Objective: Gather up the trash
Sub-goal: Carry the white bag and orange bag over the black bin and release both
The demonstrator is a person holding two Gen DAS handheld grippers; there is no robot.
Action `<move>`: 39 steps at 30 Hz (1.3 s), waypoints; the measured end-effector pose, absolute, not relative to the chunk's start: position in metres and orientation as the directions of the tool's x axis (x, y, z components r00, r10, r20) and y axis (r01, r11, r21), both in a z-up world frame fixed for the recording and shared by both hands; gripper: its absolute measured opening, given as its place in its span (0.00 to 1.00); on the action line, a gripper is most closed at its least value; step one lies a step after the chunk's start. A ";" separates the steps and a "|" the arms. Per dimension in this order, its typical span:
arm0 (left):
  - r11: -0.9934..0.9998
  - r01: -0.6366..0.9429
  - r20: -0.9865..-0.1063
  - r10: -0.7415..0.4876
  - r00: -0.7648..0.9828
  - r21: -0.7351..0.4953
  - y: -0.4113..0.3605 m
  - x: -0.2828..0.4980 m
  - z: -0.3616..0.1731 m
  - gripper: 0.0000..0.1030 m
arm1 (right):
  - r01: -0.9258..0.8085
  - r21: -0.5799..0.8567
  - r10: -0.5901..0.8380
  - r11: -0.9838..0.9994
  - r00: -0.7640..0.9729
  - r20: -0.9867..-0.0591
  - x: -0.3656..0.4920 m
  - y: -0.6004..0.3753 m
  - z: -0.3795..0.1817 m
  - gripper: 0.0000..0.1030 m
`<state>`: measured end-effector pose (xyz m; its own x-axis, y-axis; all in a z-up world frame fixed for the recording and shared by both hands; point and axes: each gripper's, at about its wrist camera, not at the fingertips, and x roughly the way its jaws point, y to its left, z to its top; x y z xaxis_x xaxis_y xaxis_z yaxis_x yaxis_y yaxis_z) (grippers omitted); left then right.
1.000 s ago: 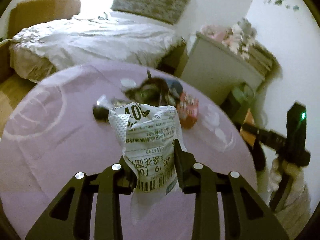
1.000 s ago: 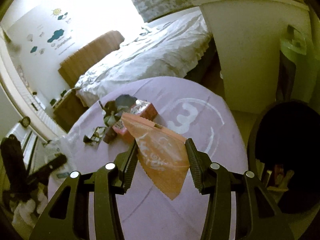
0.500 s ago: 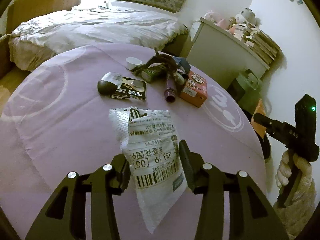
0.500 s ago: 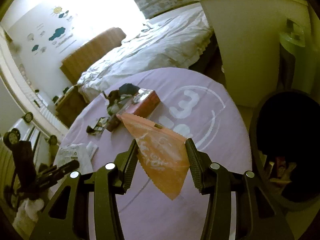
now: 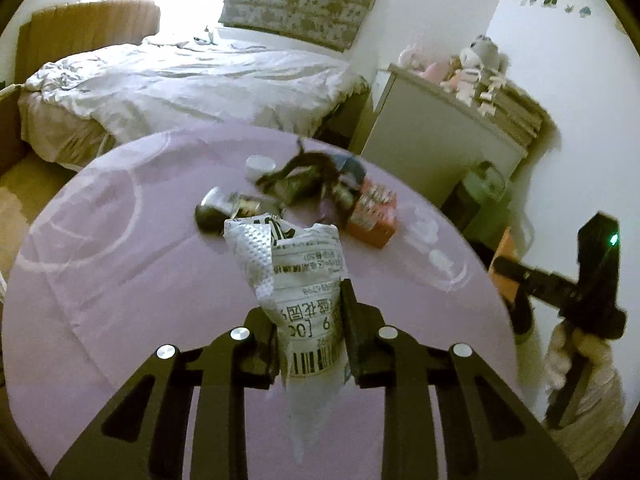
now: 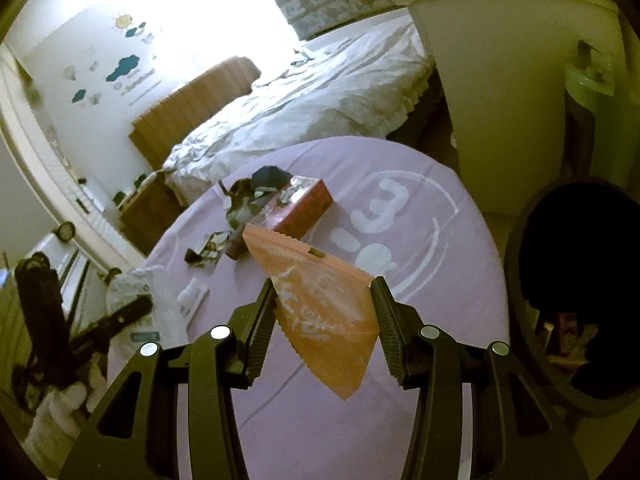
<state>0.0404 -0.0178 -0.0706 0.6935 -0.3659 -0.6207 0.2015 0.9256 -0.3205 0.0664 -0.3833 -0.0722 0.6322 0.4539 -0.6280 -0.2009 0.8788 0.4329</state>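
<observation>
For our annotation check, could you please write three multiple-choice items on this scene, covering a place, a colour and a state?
1. Where is the dark bin in the right wrist view? A left of the table; B right of the table; C on the bed.
2. What colour is the tablecloth? A green; B lilac; C black.
3. What does the right gripper hold? A nothing; B an orange bag; C a cup.

B: the bin stands past the table's right edge.
B: the cloth is pale purple.
B: the bag sits between its fingers.

Blurred dark trash pile point(image 5: 308, 184) behind white bag point(image 5: 296, 276)
</observation>
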 end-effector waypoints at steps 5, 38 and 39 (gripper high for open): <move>0.908 0.259 -0.583 -0.411 0.701 -0.329 -0.045 0.051 -0.042 0.25 | -0.167 0.447 0.432 0.879 0.677 -0.596 0.066 -0.410 -0.060 0.47; 0.662 0.658 -0.692 -0.662 0.289 -0.359 -0.381 0.171 -0.098 0.25 | 0.269 0.442 0.129 0.856 0.715 -0.687 0.090 -0.639 -0.132 0.47; 0.661 0.659 -0.695 -0.660 0.285 -0.358 -0.385 0.172 -0.099 0.25 | 0.270 0.443 0.131 0.855 0.714 -0.688 0.091 -0.641 -0.133 0.47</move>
